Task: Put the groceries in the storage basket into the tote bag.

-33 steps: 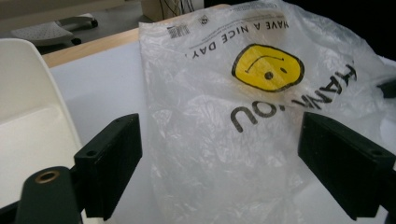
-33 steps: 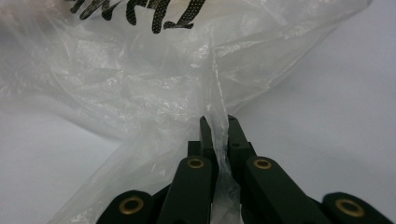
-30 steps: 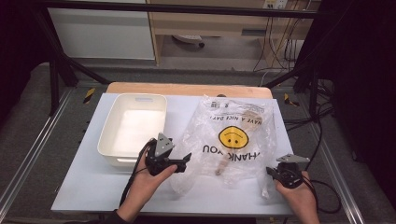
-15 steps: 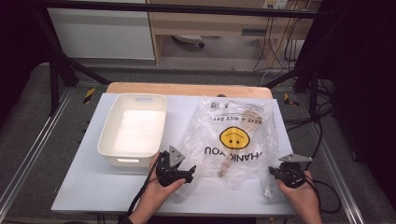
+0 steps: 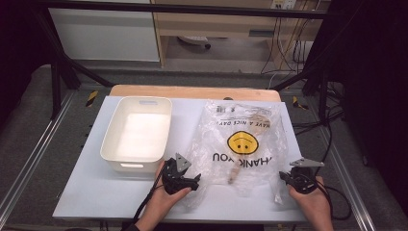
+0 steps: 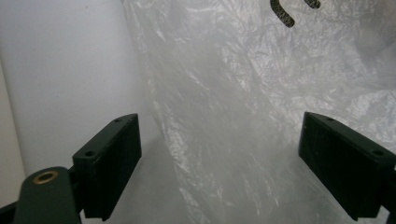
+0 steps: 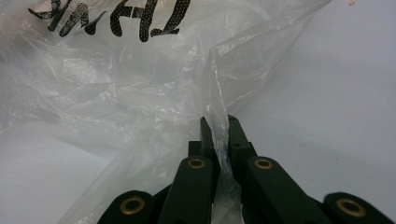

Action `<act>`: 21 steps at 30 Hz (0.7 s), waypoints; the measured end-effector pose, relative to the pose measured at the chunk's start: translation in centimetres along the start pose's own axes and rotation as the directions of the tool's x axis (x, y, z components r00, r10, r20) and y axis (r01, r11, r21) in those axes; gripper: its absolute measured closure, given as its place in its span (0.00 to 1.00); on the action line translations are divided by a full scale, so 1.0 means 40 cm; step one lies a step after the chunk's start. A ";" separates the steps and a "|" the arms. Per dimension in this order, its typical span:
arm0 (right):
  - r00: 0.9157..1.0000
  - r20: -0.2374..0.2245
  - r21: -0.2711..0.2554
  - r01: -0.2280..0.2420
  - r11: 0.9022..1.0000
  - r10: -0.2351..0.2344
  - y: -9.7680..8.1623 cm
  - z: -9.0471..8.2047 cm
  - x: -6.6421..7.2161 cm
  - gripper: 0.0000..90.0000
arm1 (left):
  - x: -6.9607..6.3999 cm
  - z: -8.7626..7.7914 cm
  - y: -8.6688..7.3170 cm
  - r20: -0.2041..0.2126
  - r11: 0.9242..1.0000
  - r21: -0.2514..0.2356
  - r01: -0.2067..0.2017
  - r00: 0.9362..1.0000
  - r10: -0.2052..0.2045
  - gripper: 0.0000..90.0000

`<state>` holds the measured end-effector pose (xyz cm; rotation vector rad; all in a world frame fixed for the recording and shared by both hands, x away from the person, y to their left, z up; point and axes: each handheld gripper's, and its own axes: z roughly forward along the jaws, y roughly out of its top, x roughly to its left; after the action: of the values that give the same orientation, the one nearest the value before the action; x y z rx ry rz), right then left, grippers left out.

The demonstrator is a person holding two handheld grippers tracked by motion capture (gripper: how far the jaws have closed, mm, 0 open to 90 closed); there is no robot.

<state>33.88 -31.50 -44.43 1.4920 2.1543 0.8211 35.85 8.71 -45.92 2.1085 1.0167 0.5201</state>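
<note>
Lying flat: plastic bag (image 5: 243, 144), white table (image 5: 86, 202).

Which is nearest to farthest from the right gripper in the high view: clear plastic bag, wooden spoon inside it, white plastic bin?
1. Clear plastic bag: pinched in the right gripper.
2. Wooden spoon: inside the bag, centre.
3. White plastic bin: far left.
</note>
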 end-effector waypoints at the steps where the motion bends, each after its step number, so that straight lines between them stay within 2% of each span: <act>1: 1.000 0.001 -0.002 0.000 1.000 0.000 -0.001 0.000 0.000 1.00 | 0.001 0.000 0.000 0.009 1.000 0.001 0.002 1.000 -0.002 0.15; 4: 1.000 -0.004 -0.001 -0.003 1.000 0.003 -0.002 0.000 0.000 1.00 | 0.003 0.006 0.000 0.032 0.999 0.039 0.013 0.999 -0.015 0.15; 8: 1.000 -0.010 0.003 -0.001 1.000 0.001 -0.002 0.000 0.002 1.00 | 0.007 0.003 -0.002 0.053 0.999 0.035 0.026 0.998 -0.028 0.16; 11: 1.000 -0.014 0.003 0.002 1.000 -0.002 -0.002 0.001 0.005 1.00 | -0.001 -0.003 -0.006 0.051 0.999 0.032 0.001 0.999 -0.002 0.21; 16: 1.000 -0.018 0.005 0.003 1.000 -0.003 -0.002 0.001 0.005 1.00 | -0.012 -0.012 -0.011 0.075 1.000 0.011 -0.026 0.997 0.025 0.39; 19: 1.000 -0.020 0.003 0.005 1.000 -0.005 -0.002 0.001 0.007 1.00 | -0.014 -0.015 -0.013 0.089 0.999 -0.005 -0.039 0.995 0.040 0.57; 21: 1.000 -0.023 0.003 0.007 1.000 -0.007 -0.001 0.001 0.010 1.00 | -0.015 -0.015 -0.013 0.092 0.999 -0.008 -0.047 0.995 0.047 0.65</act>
<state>33.74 -31.12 -44.51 1.4824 2.1772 0.8366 34.84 8.72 -45.94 2.1354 0.9144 0.4439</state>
